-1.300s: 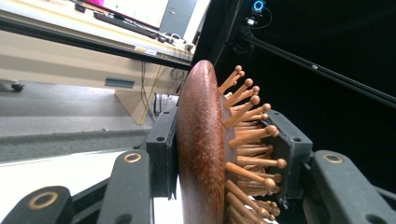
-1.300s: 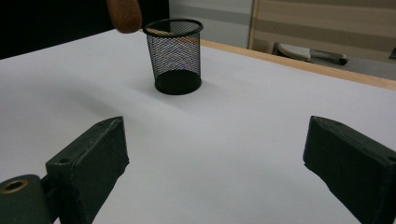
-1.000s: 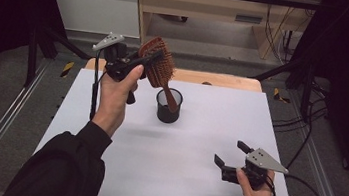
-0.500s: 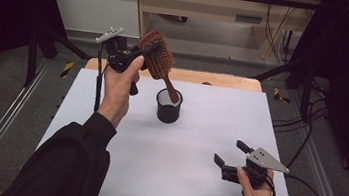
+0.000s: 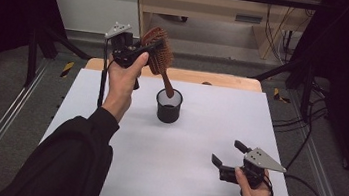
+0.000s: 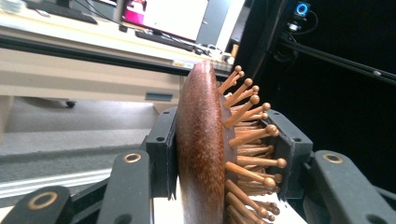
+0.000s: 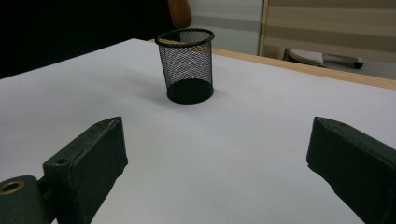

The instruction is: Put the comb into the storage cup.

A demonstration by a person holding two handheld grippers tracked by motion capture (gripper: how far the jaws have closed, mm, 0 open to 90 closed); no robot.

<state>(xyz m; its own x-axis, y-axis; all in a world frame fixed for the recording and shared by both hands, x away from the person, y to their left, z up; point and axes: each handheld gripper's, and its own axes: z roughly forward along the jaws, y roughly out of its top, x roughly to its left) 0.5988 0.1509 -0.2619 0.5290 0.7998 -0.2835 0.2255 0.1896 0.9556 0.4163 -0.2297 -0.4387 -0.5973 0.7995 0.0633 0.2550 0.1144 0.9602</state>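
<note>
Holding a wooden hairbrush (image 5: 159, 51) by its head, the left claw (image 5: 140, 52) is raised above the far-left part of the white surface (image 5: 177, 179). In the left gripper view the jaws stand partly closed and clamp the hairbrush (image 6: 201, 149) across its thickness, one pad on the smooth back, the other among the bristles. The brush hangs tilted, handle down, with the handle tip at or just inside the rim of the black mesh cup (image 5: 168, 106). The cup stands upright near the middle of the far edge of the surface.

The right claw (image 5: 228, 157) rests low near the near-right corner, jaws wide apart with nothing between them. From the right gripper view the mesh cup (image 7: 186, 65) sits well apart from it, unsupported.

Risks, as judged:
- The cup looks light and is not steadied. A handle pressed against its wall or rim could tip or slide it.
- The grip on the bristle side is on pins, not a flat face. The brush may pivot or slip in the jaws during lowering.
- The brush head is heavier than the handle. If released while leaning, it could topple the cup towards the far edge.
</note>
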